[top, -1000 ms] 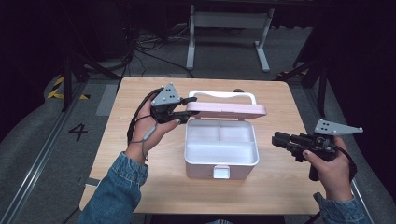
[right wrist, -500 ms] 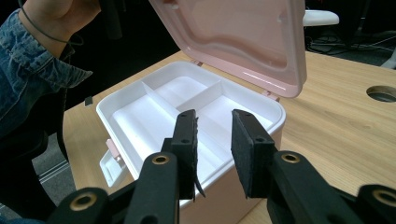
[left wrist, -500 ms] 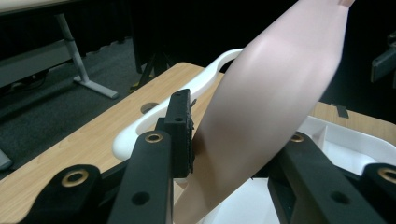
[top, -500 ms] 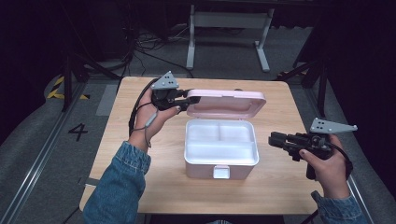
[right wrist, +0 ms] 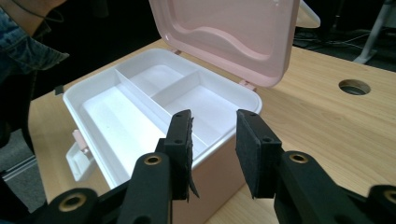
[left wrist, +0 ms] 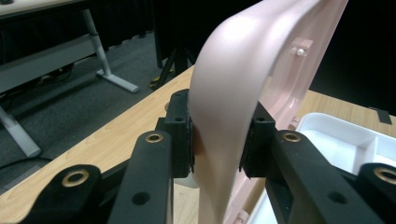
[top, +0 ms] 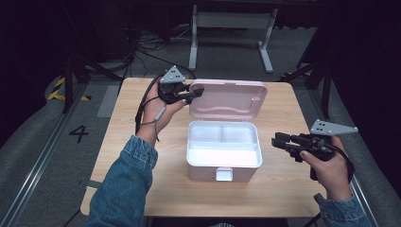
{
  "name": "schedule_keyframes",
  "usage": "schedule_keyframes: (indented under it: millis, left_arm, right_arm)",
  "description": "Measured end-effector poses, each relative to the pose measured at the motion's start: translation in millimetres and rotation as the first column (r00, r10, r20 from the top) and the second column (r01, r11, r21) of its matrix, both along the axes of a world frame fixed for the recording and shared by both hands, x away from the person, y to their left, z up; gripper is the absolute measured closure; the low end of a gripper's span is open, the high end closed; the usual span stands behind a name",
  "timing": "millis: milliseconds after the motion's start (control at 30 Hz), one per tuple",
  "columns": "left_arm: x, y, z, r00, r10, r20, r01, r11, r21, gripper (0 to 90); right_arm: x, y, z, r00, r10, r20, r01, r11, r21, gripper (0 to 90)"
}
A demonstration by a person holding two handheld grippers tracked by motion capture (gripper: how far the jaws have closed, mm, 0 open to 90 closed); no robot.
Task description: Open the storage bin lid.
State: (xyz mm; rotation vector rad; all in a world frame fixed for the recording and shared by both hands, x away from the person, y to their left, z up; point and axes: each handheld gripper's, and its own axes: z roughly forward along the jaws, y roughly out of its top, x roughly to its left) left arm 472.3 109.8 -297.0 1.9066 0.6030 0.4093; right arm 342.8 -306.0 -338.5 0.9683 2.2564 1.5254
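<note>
Left claw [top: 195, 92] pinches the raised pink lid [top: 229, 98] edge, wrist cocked inward; right claw [top: 280, 141] hovers narrowly parted, level.

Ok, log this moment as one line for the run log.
left gripper: shut on pink lid | lid: raised | white tray: empty | right gripper: open, beside box

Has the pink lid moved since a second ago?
Yes. The pink lid, clamped in the left gripper, has swung up and back from the white box, toward the table's far edge.
</note>
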Motion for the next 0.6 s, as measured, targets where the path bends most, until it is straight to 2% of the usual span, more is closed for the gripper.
schedule_keyframes:
  millis: [133,433,467,600]
  left_arm:
    - [4.7,-0.8,-2.0,0.9998,0.011,-0.015,-0.011,0.9999,-0.011,70.0]
    - [18.0,-5.0,-7.6,0.9983,0.056,-0.012,-0.056,0.9984,-0.003,67.1]
    - [18.8,-5.3,-8.7,0.9977,0.063,-0.025,-0.063,0.9979,-0.011,66.9]
    - [23.2,-3.8,-11.7,0.9974,0.06,-0.04,-0.061,0.9977,-0.03,66.9]
  right_arm:
    - [1.8,-0.2,-2.2,1.0,-0.006,0.004,0.006,1.0,-0.018,66.3]
    - [4.8,2.4,-5.5,1.0,-0.004,-0.008,0.004,1.0,-0.023,65.2]
    - [5.0,2.2,-5.7,0.9999,-0.005,-0.009,0.005,1.0,-0.023,65.2]
    - [5.6,0.2,-6.6,0.9999,-0.011,-0.013,0.01,1.0,-0.023,65.2]
